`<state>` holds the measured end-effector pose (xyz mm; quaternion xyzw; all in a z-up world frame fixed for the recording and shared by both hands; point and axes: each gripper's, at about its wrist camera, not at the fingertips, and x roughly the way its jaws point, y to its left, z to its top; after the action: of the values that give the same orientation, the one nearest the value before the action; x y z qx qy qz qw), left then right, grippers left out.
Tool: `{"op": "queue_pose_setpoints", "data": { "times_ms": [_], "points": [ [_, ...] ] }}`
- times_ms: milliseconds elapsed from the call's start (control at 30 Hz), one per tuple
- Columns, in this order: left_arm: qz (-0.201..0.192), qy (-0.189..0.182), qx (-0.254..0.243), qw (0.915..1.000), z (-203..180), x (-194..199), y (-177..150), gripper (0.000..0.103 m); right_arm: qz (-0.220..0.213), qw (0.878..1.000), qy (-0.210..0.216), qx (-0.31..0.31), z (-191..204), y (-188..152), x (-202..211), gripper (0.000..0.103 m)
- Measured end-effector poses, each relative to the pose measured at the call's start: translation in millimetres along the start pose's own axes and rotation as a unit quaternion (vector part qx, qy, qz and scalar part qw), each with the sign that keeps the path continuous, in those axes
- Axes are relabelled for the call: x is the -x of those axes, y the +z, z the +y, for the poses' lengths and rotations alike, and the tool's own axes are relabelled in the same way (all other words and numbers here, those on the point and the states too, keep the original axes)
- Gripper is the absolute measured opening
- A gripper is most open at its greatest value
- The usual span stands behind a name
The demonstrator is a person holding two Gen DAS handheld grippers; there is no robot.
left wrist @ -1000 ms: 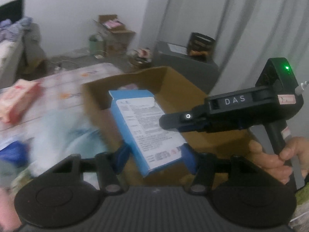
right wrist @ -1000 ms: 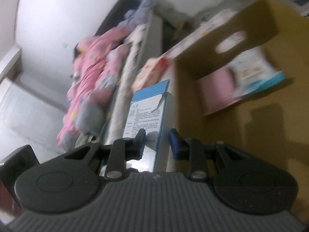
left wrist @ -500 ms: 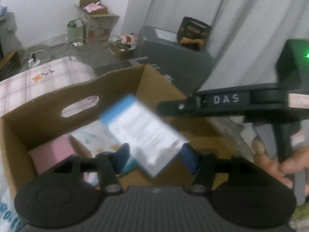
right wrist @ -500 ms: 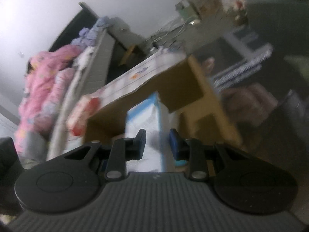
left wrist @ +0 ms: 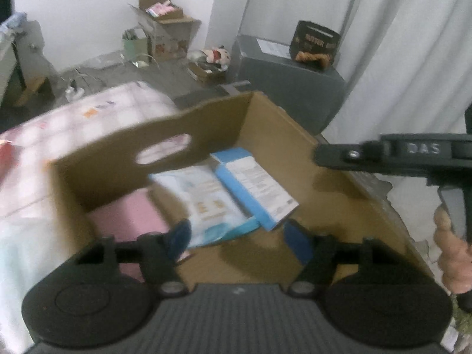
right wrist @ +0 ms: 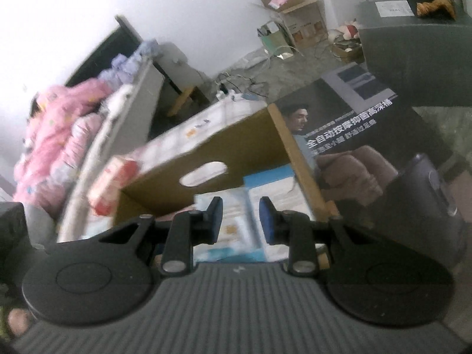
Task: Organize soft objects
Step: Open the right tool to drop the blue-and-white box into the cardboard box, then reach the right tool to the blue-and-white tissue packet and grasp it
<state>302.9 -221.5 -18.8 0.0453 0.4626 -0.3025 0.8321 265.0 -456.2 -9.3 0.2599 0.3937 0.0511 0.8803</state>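
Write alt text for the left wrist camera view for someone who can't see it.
The left gripper, jaws open with nothing between them, hovers over an open brown cardboard box holding a blue-and-white printed carton, a pale blue soft pack and a pink pack. The black right gripper, held in a hand, reaches in from the right.

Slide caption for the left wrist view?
Open left gripper above cardboard box holding blue carton, pink pack.
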Motion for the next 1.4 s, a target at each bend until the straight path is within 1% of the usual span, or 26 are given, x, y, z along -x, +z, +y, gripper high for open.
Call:
{"op": "queue_pose_setpoints", "data": {
  "times_ms": [100,133,233,300,433,533,600,700,800,967,1100,1233,1300,1400],
  "points": [
    [-0.007,0.012,-0.002,0.9999,12,45,-12,0.076,-0.002,1.000,0.016,-0.010,15,-18,26,0.027],
    [-0.012,0.014,-0.002,0.9998,18,62,-18,0.079,-0.002,1.000,0.024,-0.011,22,-24,34,0.027],
    [-0.034,0.033,0.008,0.9989,39,115,-40,0.084,-0.001,0.998,0.067,-0.007,49,-49,53,0.028],
    [-0.048,0.053,0.015,0.9973,54,149,-57,0.086,0.000,0.996,0.095,0.002,71,-67,62,0.029],
    [-0.072,0.100,0.039,0.9916,87,207,-104,0.087,0.013,0.989,0.146,0.018,113,-96,68,0.029],
    [-0.082,0.127,0.057,0.9868,109,238,-140,0.087,0.034,0.983,0.180,0.026,147,-117,63,0.029],
    [-0.099,0.141,0.081,0.9817,124,255,-168,0.087,0.048,0.978,0.200,0.031,170,-131,60,0.030],
    [-0.108,0.148,0.116,0.9761,143,269,-206,0.087,0.071,0.972,0.219,0.044,203,-149,49,0.030],
    [-0.115,0.159,0.138,0.9708,159,275,-239,0.087,0.099,0.968,0.224,0.054,234,-164,35,0.030],
    [-0.134,0.173,0.134,0.9664,169,275,-282,0.087,0.144,0.962,0.223,0.066,277,-189,8,0.031],
    [-0.134,0.173,0.129,0.9672,179,267,-296,0.087,0.178,0.958,0.214,0.073,304,-200,-20,0.032],
    [-0.136,0.177,0.137,0.9652,194,263,-306,0.086,0.204,0.953,0.209,0.082,324,-209,-49,0.033],
    [-0.131,0.175,0.145,0.9649,203,259,-310,0.084,0.220,0.949,0.209,0.086,335,-216,-66,0.034],
    [-0.123,0.168,0.160,0.9648,215,253,-315,0.078,0.240,0.945,0.202,0.088,347,-226,-93,0.036]
  ]
}}
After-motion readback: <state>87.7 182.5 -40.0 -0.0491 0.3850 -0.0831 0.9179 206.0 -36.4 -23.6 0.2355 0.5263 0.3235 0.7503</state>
